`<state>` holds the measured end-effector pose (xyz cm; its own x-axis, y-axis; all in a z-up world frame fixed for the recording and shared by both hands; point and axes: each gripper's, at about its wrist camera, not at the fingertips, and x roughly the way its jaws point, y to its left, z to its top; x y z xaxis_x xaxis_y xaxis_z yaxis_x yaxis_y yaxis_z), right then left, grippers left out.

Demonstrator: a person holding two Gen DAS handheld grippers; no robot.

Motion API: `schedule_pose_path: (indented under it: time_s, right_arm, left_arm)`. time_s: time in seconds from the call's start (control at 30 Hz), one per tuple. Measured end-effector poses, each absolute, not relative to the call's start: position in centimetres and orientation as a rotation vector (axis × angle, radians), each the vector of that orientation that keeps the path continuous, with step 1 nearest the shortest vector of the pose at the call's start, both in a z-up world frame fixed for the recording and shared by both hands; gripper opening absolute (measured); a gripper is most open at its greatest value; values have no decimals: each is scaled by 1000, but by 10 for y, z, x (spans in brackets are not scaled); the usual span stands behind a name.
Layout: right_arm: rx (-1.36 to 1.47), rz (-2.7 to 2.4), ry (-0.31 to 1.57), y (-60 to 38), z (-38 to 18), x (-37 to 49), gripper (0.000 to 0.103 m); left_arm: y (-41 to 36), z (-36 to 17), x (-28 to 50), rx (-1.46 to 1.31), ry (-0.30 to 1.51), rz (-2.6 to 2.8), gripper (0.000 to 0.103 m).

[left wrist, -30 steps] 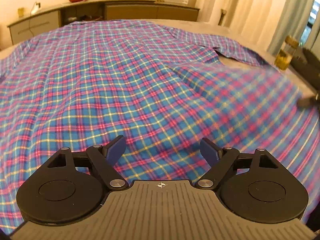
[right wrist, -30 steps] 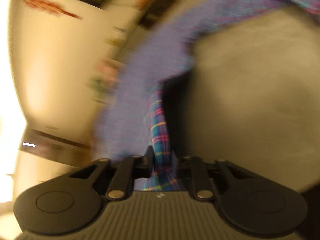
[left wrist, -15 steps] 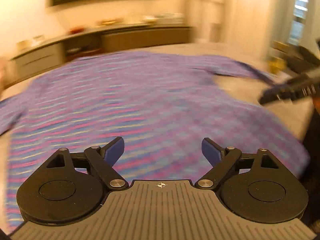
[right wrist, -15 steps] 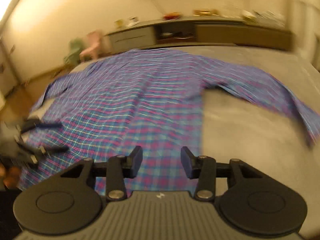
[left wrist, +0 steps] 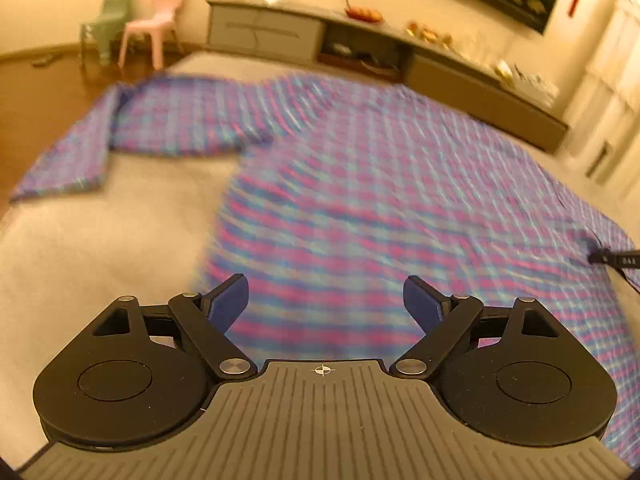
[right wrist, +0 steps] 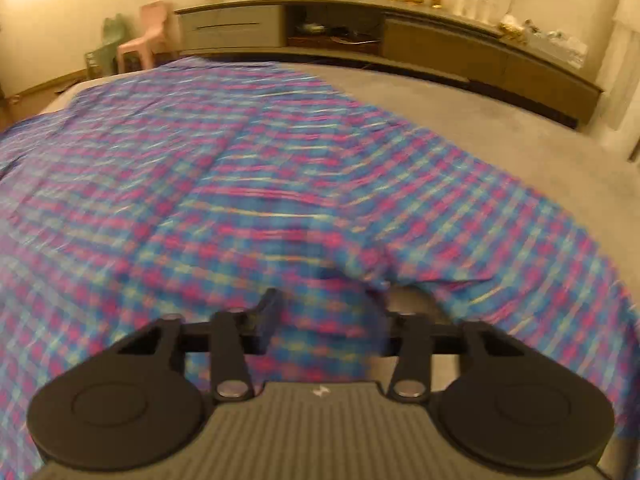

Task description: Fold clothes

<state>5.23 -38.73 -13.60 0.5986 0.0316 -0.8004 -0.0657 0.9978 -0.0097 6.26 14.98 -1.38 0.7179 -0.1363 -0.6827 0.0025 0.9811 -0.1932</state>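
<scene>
2 grippers are in my views. My left gripper [left wrist: 325, 298] has its jaws spread wide, holding nothing, above the plaid shirt's [left wrist: 360, 184] lower edge. My right gripper [right wrist: 324, 316] has fabric bunched between its jaws; blur hides whether they clench. 1 shirt lies spread on the grey bed [left wrist: 80, 248]. Beyond stand 1 long sideboard [right wrist: 440, 48] and 2 small chairs, pink [left wrist: 154, 24] and green [left wrist: 106, 20].

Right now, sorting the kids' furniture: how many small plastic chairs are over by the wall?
2. A pink chair stands beside the sideboard, and a green chair is on its other side. Others could be hidden.
</scene>
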Motion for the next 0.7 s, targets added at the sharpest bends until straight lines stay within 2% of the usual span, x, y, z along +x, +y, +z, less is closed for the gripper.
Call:
schedule_pose_path:
  time_s: [0.07,0.1,0.2,0.27,0.43,0.5,0.57,0.6,0.63,0.67,0.7]
  right_arm:
    - [-33,17,935,-401,-135,63,42]
    - [-27,4,943,-406,-135,66,51]
    - [-26,-24,990,-406,-128,67,49]
    - [-39,-73,916,-395,-111,54,48]
    - [-21,152,842,-309,-79,33,57]
    - [-58,262,835,-259,-73,31,60]
    - [-45,370,845,-207,-70,34,60]
    - [-26,420,853,-183,-69,36,60]
    - [0,466,863,-161,-68,40,60]
    - [38,519,879,-138,-68,45,60]
    - [80,574,898,-114,-70,50,61]
  left_arm:
    - [164,-2,71,-150,719,-16,79]
    - [174,1,76,-139,705,30,79]
    - [213,2,95,-93,672,199,80]
    - [234,-7,106,-20,685,232,80]
    - [274,-39,125,111,701,211,80]
    - [282,-48,129,112,708,186,72]
    - [289,-55,132,95,725,110,52]
    - [293,-55,130,72,717,87,48]
    - [297,-55,129,42,718,62,39]
    - [299,-54,128,18,720,39,18]
    - [302,-53,126,-7,722,17,5]
